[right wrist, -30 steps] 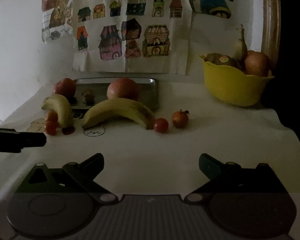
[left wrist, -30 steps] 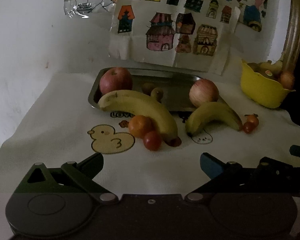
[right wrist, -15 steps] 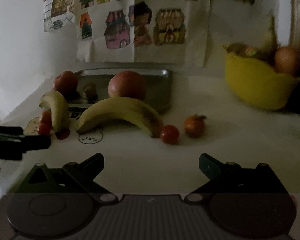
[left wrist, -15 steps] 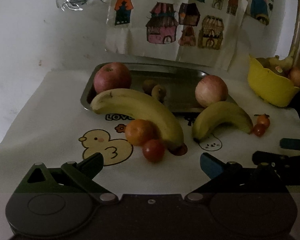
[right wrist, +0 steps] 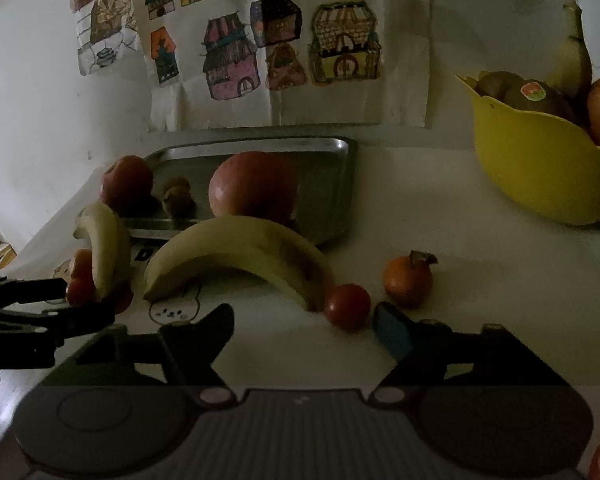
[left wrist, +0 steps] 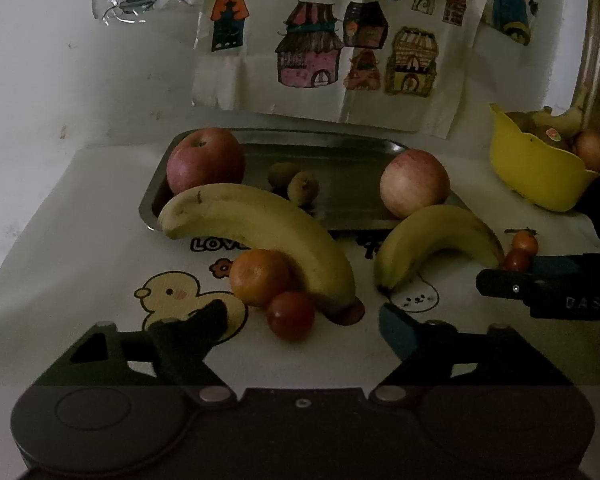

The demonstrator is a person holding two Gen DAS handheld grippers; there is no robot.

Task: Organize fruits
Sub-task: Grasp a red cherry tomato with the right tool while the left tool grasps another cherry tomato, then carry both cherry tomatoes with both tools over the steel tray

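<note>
On the duck-print cloth lie two bananas (left wrist: 260, 232) (left wrist: 436, 236), an orange (left wrist: 260, 276) and a cherry tomato (left wrist: 291, 315). That tomato sits just ahead of my left gripper (left wrist: 304, 320), whose jaws are closing without touching it. A metal tray (left wrist: 340, 152) behind holds two apples (left wrist: 205, 160) (left wrist: 414, 182) and small kiwis (left wrist: 296, 184). My right gripper (right wrist: 304, 322) is closing too, nothing pressed between its pads. A second cherry tomato (right wrist: 347, 306) lies by its blue right finger (right wrist: 392, 332), a tangerine (right wrist: 407, 283) just beyond.
A yellow bowl (right wrist: 540, 168) with kiwis, an onion-like fruit and a banana stands at the back right. Drawings of houses (left wrist: 320, 48) hang on the wall behind the tray. The right gripper's fingers (left wrist: 500, 280) reach in from the right edge of the left wrist view.
Both grippers have moved forward toward the fruit, and their jaws have narrowed. The right gripper now sits close to its tomato and tangerine.
</note>
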